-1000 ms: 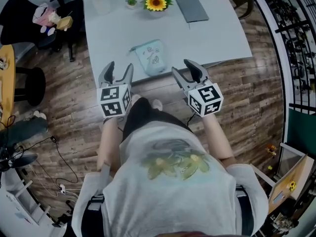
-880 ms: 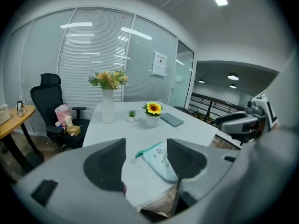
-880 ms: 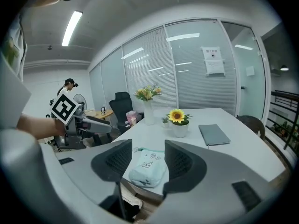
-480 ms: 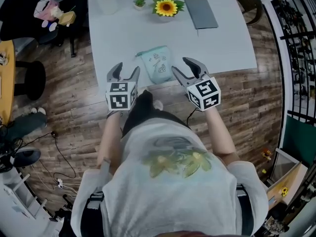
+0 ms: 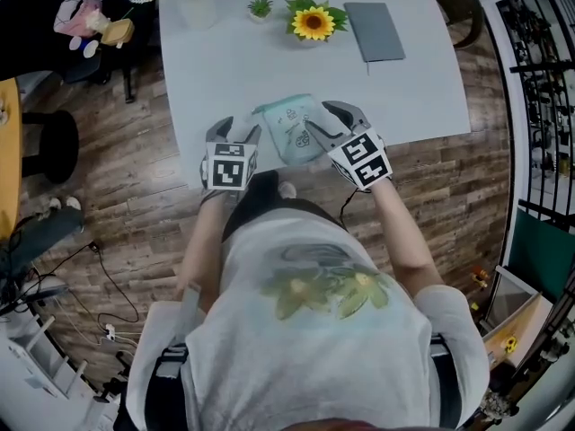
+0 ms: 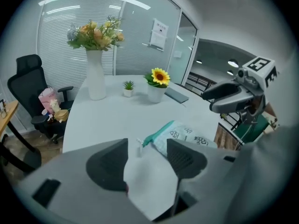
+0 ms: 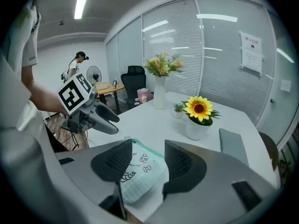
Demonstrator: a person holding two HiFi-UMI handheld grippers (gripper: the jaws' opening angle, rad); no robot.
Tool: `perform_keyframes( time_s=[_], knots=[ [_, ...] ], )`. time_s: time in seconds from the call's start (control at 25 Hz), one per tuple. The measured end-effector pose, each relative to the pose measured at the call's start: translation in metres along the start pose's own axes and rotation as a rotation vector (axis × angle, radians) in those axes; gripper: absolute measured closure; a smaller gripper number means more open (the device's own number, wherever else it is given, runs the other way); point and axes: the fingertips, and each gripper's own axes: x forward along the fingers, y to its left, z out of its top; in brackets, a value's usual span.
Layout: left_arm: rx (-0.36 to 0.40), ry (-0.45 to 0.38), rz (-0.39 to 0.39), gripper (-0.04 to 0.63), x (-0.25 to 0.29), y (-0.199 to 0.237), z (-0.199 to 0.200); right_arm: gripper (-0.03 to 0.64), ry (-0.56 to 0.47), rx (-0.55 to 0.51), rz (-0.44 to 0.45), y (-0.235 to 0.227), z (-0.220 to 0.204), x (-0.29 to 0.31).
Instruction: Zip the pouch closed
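The mint-green printed fabric pouch is being closed in on by the left gripper and right gripper, both spread and empty; a grasp for zipping is likely being prepared.

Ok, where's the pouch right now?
In the head view, the mint-green pouch lies near the front edge of the white table, between the left tongs and the right tongs, on the person's side of the potted sunflower.

Pouch lies at the table edge, between left gripper and right gripper
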Motion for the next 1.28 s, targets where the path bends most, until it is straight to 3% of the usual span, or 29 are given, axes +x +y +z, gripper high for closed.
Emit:
perform_keyframes(
  time_s=[0.52, 0.84, 0.92, 1.08, 1.28],
  knots=[
    [0.076, 0.162, -0.084, 0.351, 0.049, 0.009, -0.025, 0.408, 0.077, -0.124, 0.081, 0.007, 0.019, 0.057],
    [0.088, 0.202, -0.102, 0.367, 0.064, 0.009, -0.031, 0.408, 0.093, -0.263, 0.131, 0.014, 0.041, 0.086],
    [0.084, 0.211, -0.104, 0.376, 0.068, 0.009, -0.032, 0.408, 0.107, -0.306, 0.160, 0.016, 0.044, 0.095],
    [0.060, 0.227, -0.092, 0.456, 0.074, 0.012, -0.035, 0.408, 0.161, -0.451, 0.215, 0.018, 0.040, 0.115],
    [0.040, 0.262, -0.085, 0.469, 0.082, 0.011, -0.038, 0.408, 0.203, -0.575, 0.312, 0.020, 0.036, 0.132]
  ],
)
